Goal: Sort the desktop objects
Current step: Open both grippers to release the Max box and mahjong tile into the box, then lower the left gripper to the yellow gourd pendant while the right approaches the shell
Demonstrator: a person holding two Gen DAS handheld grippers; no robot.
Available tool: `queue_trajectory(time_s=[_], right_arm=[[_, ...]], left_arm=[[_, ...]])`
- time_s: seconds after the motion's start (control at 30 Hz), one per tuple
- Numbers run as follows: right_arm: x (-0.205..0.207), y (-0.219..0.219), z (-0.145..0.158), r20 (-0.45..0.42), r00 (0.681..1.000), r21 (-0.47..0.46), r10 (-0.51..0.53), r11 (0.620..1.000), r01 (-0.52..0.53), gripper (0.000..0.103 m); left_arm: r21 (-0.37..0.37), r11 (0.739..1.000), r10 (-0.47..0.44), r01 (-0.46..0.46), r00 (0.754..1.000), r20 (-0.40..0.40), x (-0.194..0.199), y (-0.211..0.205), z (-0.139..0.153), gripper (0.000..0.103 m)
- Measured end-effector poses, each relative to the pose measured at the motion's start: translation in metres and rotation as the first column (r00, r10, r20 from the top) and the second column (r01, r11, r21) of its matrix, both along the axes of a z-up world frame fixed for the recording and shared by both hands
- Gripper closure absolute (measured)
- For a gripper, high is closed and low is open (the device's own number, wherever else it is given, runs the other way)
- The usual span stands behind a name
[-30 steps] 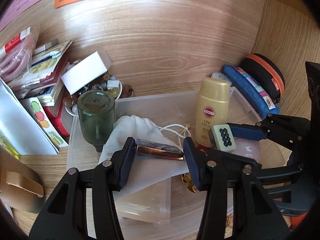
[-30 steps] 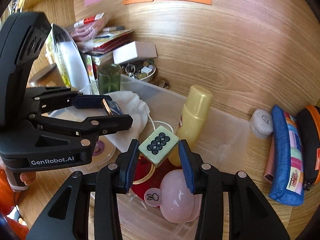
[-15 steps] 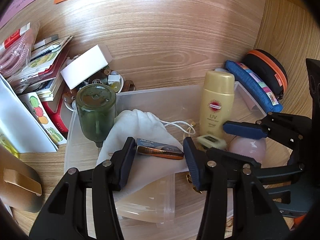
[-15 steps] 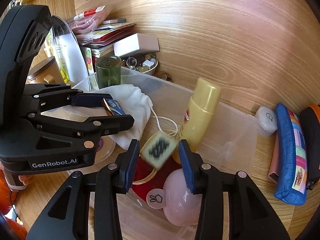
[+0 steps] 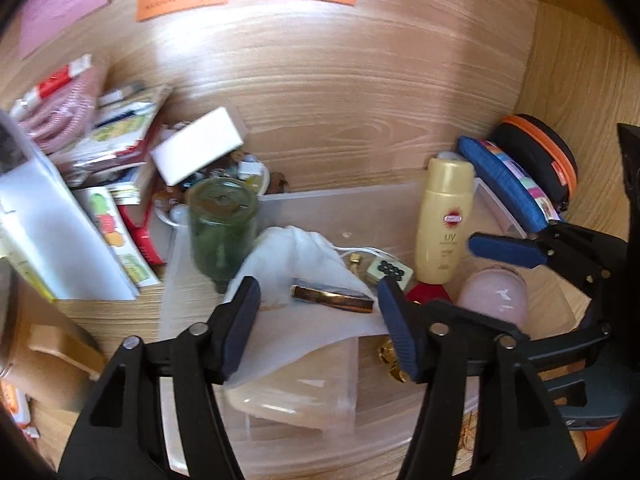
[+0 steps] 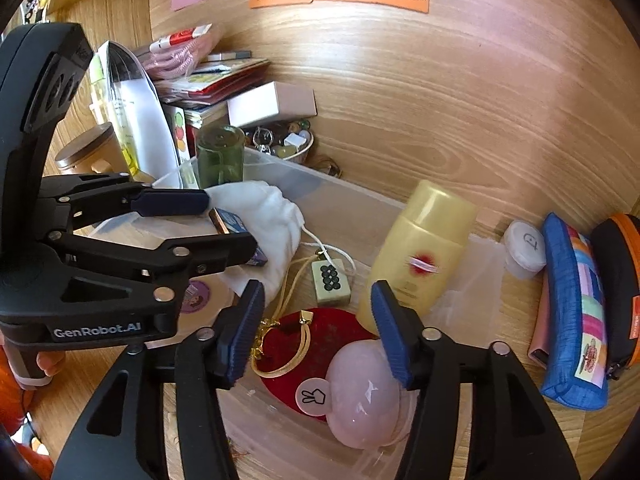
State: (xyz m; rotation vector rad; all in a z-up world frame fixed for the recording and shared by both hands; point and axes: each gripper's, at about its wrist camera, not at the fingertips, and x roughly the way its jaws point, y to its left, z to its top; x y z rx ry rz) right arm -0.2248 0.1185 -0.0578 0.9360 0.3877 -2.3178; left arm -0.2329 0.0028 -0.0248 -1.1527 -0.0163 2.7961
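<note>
Mahjong tile (image 6: pixel 331 282) lies loose in the clear bin (image 6: pixel 352 196), just ahead of the right gripper (image 6: pixel 318 330), fingers apart and empty, its long axis along them, while the left gripper (image 5: pixel 320 320), fingers also apart, frames a battery (image 5: pixel 332 299) on the white pouch (image 5: pixel 296 256).

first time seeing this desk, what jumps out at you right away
The yellow sunscreen bottle stands out first, upright in the clear plastic bin at the middle of the desk. Next is the pale pink egg-shaped object on a red disc in the bin, just below the open right gripper. To the left, the left gripper spans a small copper-edged box lying on a white drawstring pouch.
</note>
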Motion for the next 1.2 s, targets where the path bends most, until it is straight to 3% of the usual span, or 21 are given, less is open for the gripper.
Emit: queue_trajectory(time_s=[0.07, 0.2, 0.33, 0.4, 0.63, 0.77, 0.97, 1.1, 1.2], right_arm=[[0.003, 0.000, 0.004, -0.025, 1.000, 0.005, -0.017, 1.000, 0.017, 0.044], [0.012, 0.001, 0.018, -0.075, 0.997, -0.001, -0.027, 1.000, 0.027, 0.042], [0.022, 0.001, 0.030, -0.120, 0.992, 0.011, -0.042, 0.999, 0.044, 0.036], [0.029, 0.003, 0.037, -0.134, 0.989, 0.005, -0.056, 0.998, 0.057, 0.031], [0.053, 0.016, 0.054, -0.156, 0.983, -0.033, -0.093, 0.996, 0.089, 0.031], [0.074, 0.024, 0.061, -0.192, 0.975, -0.033, -0.111, 0.994, 0.106, 0.031], [0.099, 0.036, 0.058, -0.181, 0.974, -0.042, -0.135, 0.991, 0.130, 0.031], [0.115, 0.043, 0.047, -0.147, 0.979, -0.052, -0.144, 0.989, 0.138, 0.031], [0.124, 0.047, 0.037, -0.132, 0.980, -0.043, -0.147, 0.989, 0.143, 0.031]], left_arm=[[-0.001, 1.000, 0.027, -0.027, 1.000, -0.015, 0.004, -0.005, 0.004, 0.030], [0.003, 0.998, 0.062, -0.062, 0.997, -0.043, 0.018, -0.013, 0.016, 0.028], [-0.013, 0.995, 0.096, -0.098, 0.991, -0.090, 0.036, -0.016, 0.030, 0.012], [-0.023, 0.993, 0.111, -0.114, 0.986, -0.122, 0.047, -0.018, 0.038, 0.010], [-0.019, 0.992, 0.120, -0.125, 0.978, -0.170, 0.081, -0.018, 0.057, 0.006], [-0.023, 0.992, 0.115, -0.121, 0.978, -0.175, 0.096, -0.015, 0.054, 0.004], [-0.032, 0.993, 0.109, -0.116, 0.981, -0.161, 0.123, -0.012, 0.041, 0.004], [-0.007, 0.994, 0.105, -0.106, 0.988, -0.117, 0.138, -0.012, 0.023, 0.004], [-0.007, 0.999, 0.047, -0.048, 0.996, -0.078, 0.149, -0.005, 0.009, 0.004]])
